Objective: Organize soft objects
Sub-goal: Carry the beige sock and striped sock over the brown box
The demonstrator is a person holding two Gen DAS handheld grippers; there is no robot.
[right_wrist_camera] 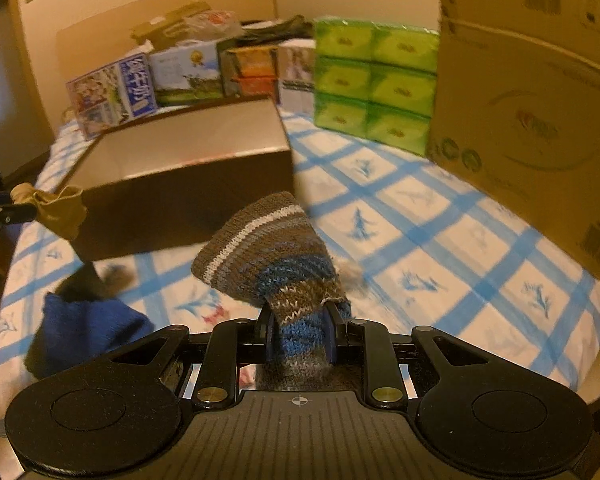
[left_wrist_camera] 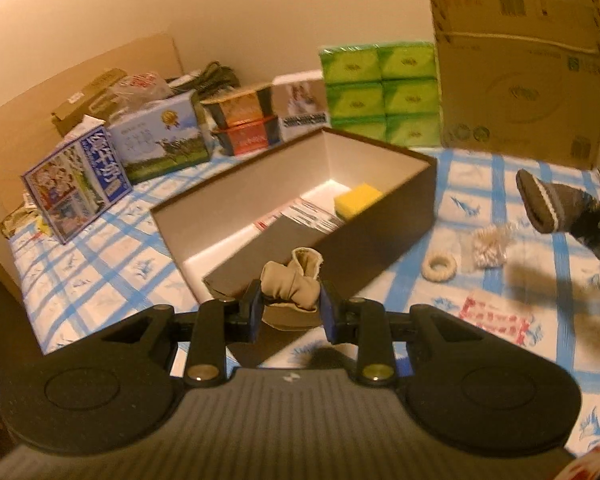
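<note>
Striped sock | toe points forward-left | right jaws grasping | left grasping beige cloth

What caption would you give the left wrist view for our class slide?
Left gripper grips a beige cloth bundle near the open brown box; a striped knit sock hangs at right.

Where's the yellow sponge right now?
In the left wrist view, the yellow sponge lies inside the open brown box, at its far right end beside some printed papers.
</note>
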